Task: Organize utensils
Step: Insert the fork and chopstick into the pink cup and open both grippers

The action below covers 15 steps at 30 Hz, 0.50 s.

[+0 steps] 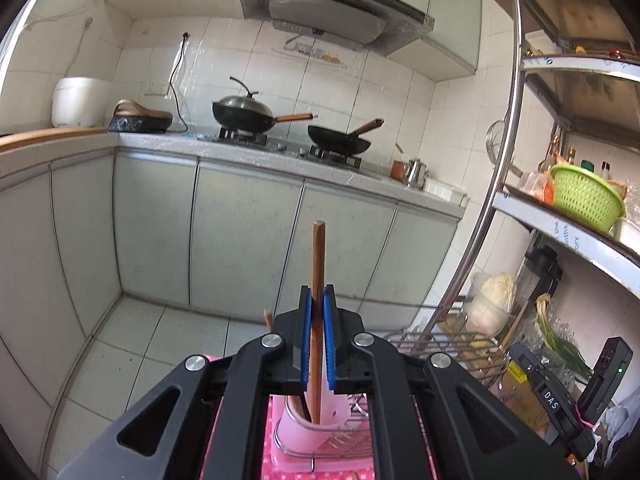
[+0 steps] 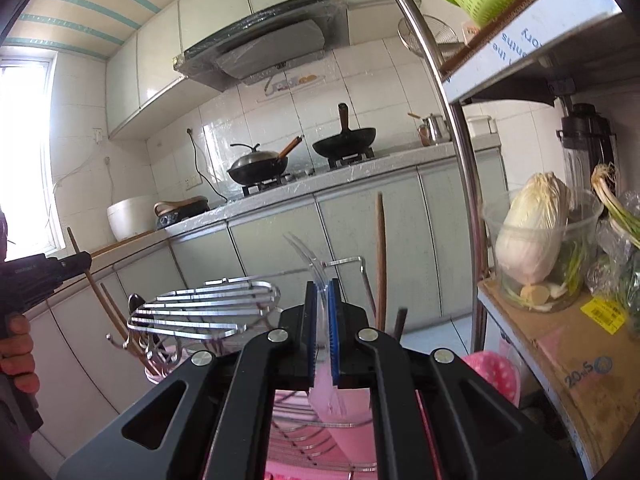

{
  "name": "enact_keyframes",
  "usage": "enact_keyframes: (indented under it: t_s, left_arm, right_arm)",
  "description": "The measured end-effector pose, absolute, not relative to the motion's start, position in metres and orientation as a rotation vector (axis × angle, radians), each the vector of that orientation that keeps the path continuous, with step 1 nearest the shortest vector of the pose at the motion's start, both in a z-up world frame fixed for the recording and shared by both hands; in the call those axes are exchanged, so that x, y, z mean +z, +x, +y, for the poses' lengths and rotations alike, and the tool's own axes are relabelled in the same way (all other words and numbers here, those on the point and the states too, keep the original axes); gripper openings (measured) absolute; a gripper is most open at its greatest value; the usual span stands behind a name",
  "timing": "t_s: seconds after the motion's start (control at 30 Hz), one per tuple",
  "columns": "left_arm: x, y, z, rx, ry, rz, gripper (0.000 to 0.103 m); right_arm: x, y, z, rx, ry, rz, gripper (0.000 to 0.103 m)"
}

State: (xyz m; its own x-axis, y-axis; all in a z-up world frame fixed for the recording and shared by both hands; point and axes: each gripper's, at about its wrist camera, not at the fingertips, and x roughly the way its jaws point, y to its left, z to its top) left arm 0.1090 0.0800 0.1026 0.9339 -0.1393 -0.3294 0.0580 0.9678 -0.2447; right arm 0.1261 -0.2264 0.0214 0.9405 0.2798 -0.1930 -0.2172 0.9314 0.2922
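Observation:
My left gripper (image 1: 318,296) is shut on a brown wooden chopstick (image 1: 319,256) that stands nearly upright. The stick's lower end reaches into a pale pink cup (image 1: 308,420) right below the jaws. My right gripper (image 2: 322,292) is shut on a clear plastic utensil (image 2: 308,260) whose curved handle rises up and to the left. A pink cup (image 2: 344,408) sits under it. In the right wrist view the left gripper (image 2: 80,260) shows at the far left with its chopstick (image 2: 78,248), a hand (image 2: 16,352) behind it. Another wooden stick (image 2: 380,260) stands upright just right of my right gripper.
A metal wire dish rack (image 2: 208,308) stands over a pink dotted cloth (image 2: 496,372), around the cups. A steel shelf post (image 2: 468,240) rises close on the right, with a cabbage (image 2: 532,228) in a clear tub. A green basket (image 1: 584,200) sits on the shelf. Woks (image 1: 244,116) stand on the far counter.

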Motion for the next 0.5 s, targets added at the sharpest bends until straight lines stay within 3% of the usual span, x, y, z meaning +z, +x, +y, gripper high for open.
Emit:
enact_keyframes:
  t_s: [0.5]
  left_arm:
    - [0.046,0.136,0.088,-0.053,-0.29,0.504,0.006]
  right_arm:
    - [-0.001,0.128,-0.233,0.207,0.314,0.375,0.006]
